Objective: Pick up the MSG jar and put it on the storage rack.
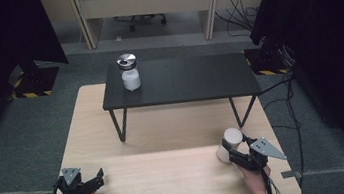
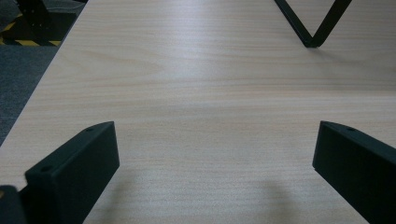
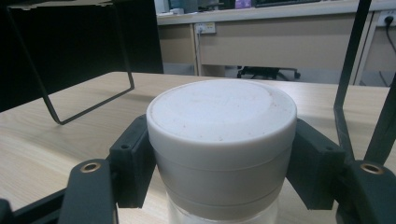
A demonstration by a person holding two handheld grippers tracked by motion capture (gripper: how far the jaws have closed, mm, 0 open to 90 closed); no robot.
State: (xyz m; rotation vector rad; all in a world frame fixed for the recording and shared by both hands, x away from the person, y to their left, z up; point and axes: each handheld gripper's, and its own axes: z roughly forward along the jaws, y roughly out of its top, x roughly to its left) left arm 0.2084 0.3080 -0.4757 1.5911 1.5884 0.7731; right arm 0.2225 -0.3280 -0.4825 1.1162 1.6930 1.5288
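Note:
A jar with a wide white lid (image 3: pixel 222 121) stands on the light wooden table (image 1: pixel 170 178) near its front right. My right gripper (image 1: pixel 226 151) is shut on it, with the black pads (image 3: pixel 133 158) pressed against both sides just under the lid. The jar (image 1: pixel 231 140) leans slightly in the high view. At the front left, my left gripper (image 1: pixel 96 180) rests low over the wood. It is open, its two fingers (image 2: pixel 79 168) set wide apart with only bare table between them.
A low black table (image 1: pixel 193 81) on thin metal legs stands on the far half of the wooden one. A second jar with a shiny metal lid (image 1: pixel 129 72) sits on its left end. Dark curtains hang at both sides, and cables trail on the floor at right.

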